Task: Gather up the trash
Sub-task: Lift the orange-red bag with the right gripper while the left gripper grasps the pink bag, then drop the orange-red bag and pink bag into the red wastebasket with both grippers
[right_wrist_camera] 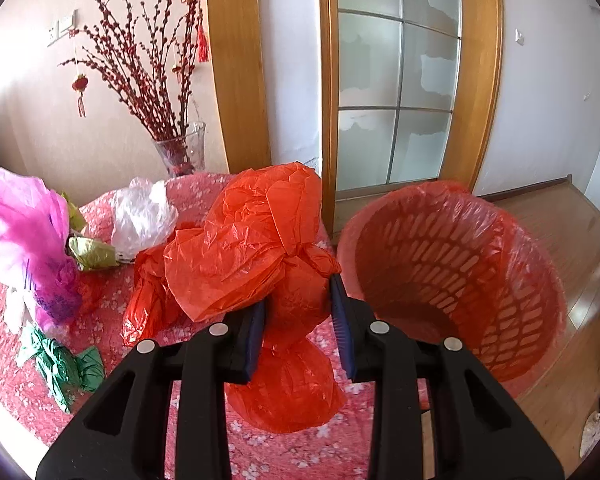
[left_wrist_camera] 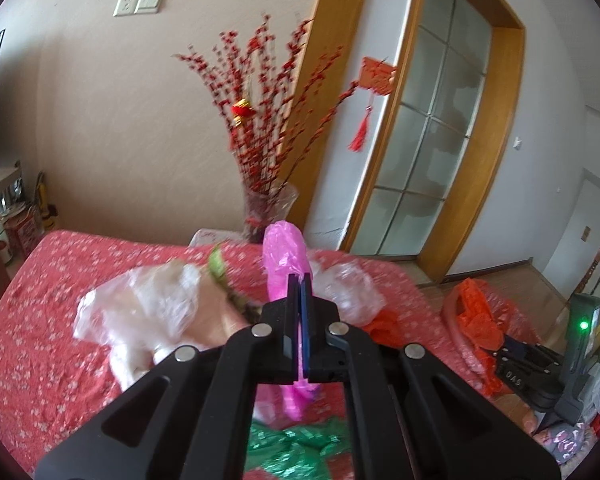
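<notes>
1. Crumpled pink thin plastic bag (left_wrist_camera: pixel 283 256): pinched in the closed left gripper (left_wrist_camera: pixel 301 280), hanging above the worktop (left_wrist_camera: pixel 60 280), printed with dark writing.
2. Crumpled orange-red thin plastic bag (right_wrist_camera: pixel 252 240): clamped between the fingers of the right gripper (right_wrist_camera: pixel 298 292), lifted clear of the worktop.
3. Red slotted plastic basket lined with a red film bag (right_wrist_camera: pixel 452 264): beside the worktop, tilted, mouth towards the camera.
4. Clear bag (right_wrist_camera: pixel 142 216), green bag (right_wrist_camera: pixel 66 366), gold-green wrapper (right_wrist_camera: pixel 92 254): lying on the worktop.

Blurred, covered and cropped trash on the red-clothed table

The clear plastic bag (left_wrist_camera: pixel 140 304) smears with motion blur; the left gripper (left_wrist_camera: pixel 300 280) hides the pink bag's (left_wrist_camera: pixel 284 256) middle; the green wrapper (left_wrist_camera: pixel 300 452) runs off the lower edge.
</notes>
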A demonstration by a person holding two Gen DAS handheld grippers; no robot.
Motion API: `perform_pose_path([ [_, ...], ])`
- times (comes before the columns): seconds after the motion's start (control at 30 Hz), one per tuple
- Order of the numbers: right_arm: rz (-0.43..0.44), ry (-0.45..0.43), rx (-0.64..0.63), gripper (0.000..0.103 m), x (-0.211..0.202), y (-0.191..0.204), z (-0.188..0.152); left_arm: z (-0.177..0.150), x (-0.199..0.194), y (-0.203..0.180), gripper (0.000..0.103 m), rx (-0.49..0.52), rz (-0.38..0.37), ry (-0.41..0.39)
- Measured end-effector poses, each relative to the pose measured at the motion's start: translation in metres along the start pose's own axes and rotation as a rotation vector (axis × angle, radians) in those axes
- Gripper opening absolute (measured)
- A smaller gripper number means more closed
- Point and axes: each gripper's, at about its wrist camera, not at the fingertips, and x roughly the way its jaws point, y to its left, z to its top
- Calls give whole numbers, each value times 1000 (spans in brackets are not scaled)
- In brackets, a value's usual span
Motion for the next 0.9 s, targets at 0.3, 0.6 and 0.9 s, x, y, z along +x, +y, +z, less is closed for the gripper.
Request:
perform_pose_path([
  [0.3,-40,-29,17,32,-13,-23,8,20,2,-48,2,46,-110,-26],
  [0.6,-102,-47,63,32,-27,-63,18,25,29,-127,2,112,-280,7],
  [0.9,-192,-80,125,32,-44,-119,33,16,70,-205,2,146,-428,65],
])
